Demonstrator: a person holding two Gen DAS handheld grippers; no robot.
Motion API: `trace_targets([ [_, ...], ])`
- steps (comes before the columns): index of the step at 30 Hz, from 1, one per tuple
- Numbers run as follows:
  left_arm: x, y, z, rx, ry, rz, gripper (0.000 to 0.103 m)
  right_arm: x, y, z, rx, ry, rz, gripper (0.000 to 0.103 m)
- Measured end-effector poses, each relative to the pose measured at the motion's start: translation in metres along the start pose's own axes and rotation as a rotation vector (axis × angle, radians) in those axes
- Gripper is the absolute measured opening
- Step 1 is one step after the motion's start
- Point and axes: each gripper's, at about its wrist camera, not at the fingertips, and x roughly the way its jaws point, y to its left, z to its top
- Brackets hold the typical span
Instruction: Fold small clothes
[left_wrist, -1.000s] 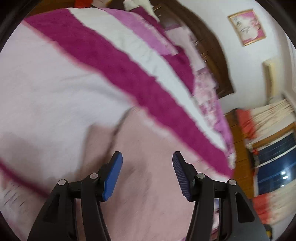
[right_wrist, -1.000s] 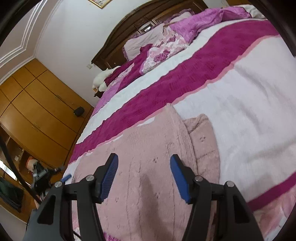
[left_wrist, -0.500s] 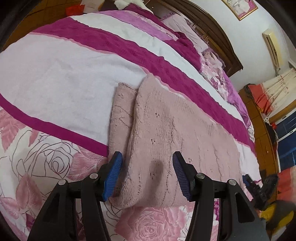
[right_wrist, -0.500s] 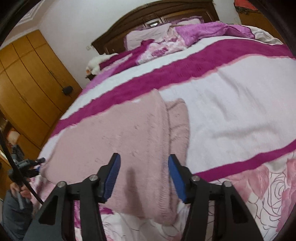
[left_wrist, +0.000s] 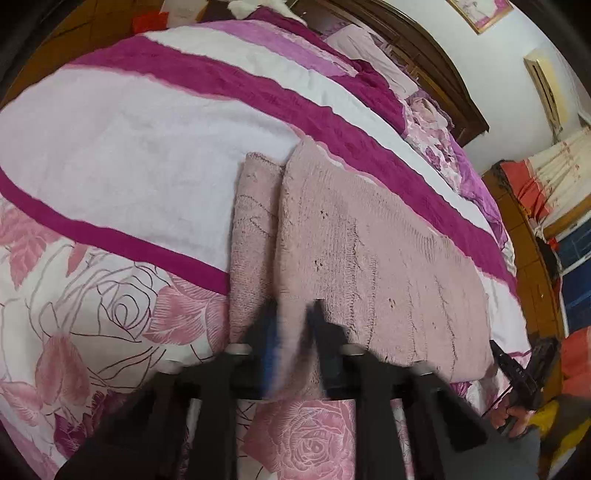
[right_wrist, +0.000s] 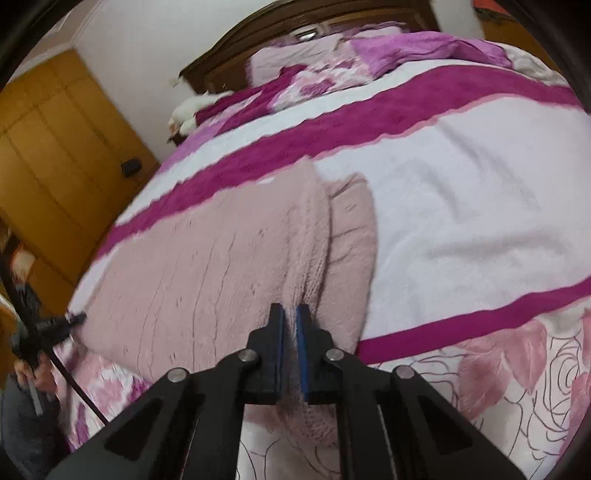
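A pale pink knit sweater (left_wrist: 369, 251) lies flat on the bed, with a sleeve folded in along its left side (left_wrist: 251, 236). My left gripper (left_wrist: 291, 325) is at the near hem by that corner, blurred, its jaws closing tight on a pinch of the knit. In the right wrist view the sweater (right_wrist: 207, 266) spreads to the left, a folded sleeve (right_wrist: 351, 236) on its right. My right gripper (right_wrist: 290, 317) has its jaws closing on the near hem, with a thin fold of fabric between the blue pads. Each view also shows the other gripper at the far corner: right (left_wrist: 496, 352), left (right_wrist: 75, 317).
The bedspread (left_wrist: 110, 155) has white and magenta bands and a rose print along the near edge (left_wrist: 110, 332). Pillows (right_wrist: 295, 59) and a dark wooden headboard (right_wrist: 332, 18) are at the far end. A wooden wardrobe (right_wrist: 55, 147) and orange curtains (left_wrist: 546, 192) flank the bed. A person's hand (left_wrist: 513, 421) grips the right tool.
Both grippers have pulled back from over the sweater to its near hem. Their jaws, wide apart before, have closed onto the fabric.
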Motion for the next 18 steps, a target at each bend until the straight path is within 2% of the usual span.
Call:
trace_targets([
  [6,-0.018,0.008,-0.009,-0.011,-0.012,-0.038,0.0,-0.036,0.004,-0.005,-0.003,-0.041,0.063,0.006],
  [9,-0.02,0.006,-0.013,0.0,-0.004,-0.021,0.0,-0.046,-0.003,-0.012,0.015,-0.055,0.043,0.006],
  [10,-0.018,0.006,-0.013,0.001,0.002,0.003,0.0,-0.043,-0.008,-0.014,0.027,-0.035,0.043,0.007],
  [13,-0.012,0.006,-0.012,-0.002,0.028,0.015,0.0,-0.034,-0.017,-0.012,0.068,-0.021,-0.017,0.017],
  [16,-0.018,0.005,-0.012,0.003,0.02,0.009,0.0,-0.034,-0.028,-0.01,0.129,-0.036,-0.002,0.042],
  [18,-0.025,0.006,-0.011,0.0,-0.005,0.019,0.011,-0.034,-0.038,-0.007,0.177,-0.053,0.036,0.051],
])
